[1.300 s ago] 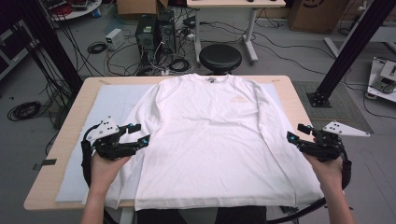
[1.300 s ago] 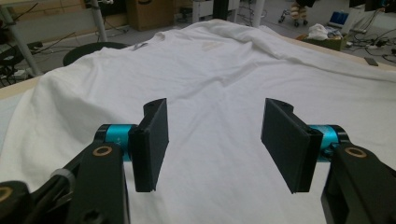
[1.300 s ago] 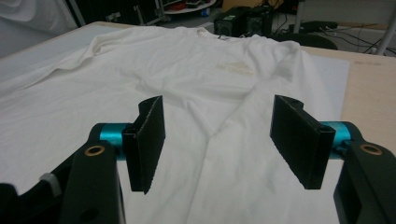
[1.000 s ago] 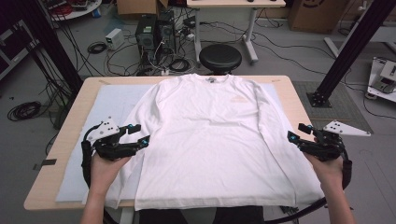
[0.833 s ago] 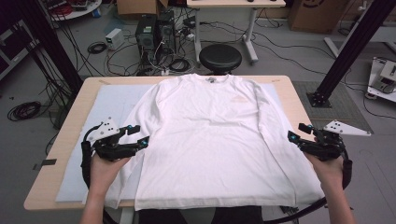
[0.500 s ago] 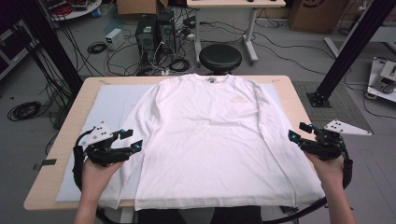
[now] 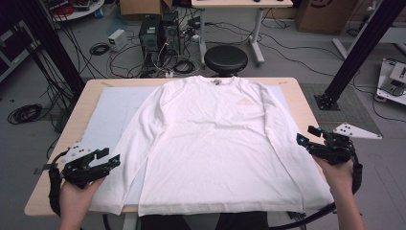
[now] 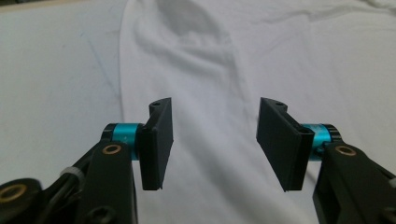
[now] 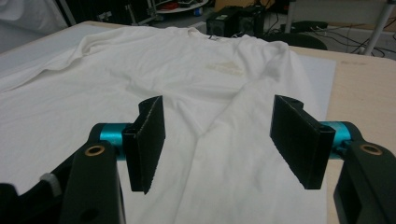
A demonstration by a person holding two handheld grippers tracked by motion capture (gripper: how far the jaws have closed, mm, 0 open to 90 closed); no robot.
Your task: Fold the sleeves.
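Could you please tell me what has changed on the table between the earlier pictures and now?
The left gripper has moved toward the near edge and outward, beside the shirt's left sleeve. Its jaws have just been closing a little but remain open above the sleeve, gripping nothing. The right gripper and the shirt stayed as they were.

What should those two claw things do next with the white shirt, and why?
Probably lower the left gripper onto the sleeve of the white long-sleeved shirt and close. Its jaws have just been closing, yet nothing is pinched; the sleeve lies flat beneath them. The right gripper is open over the other sleeve.
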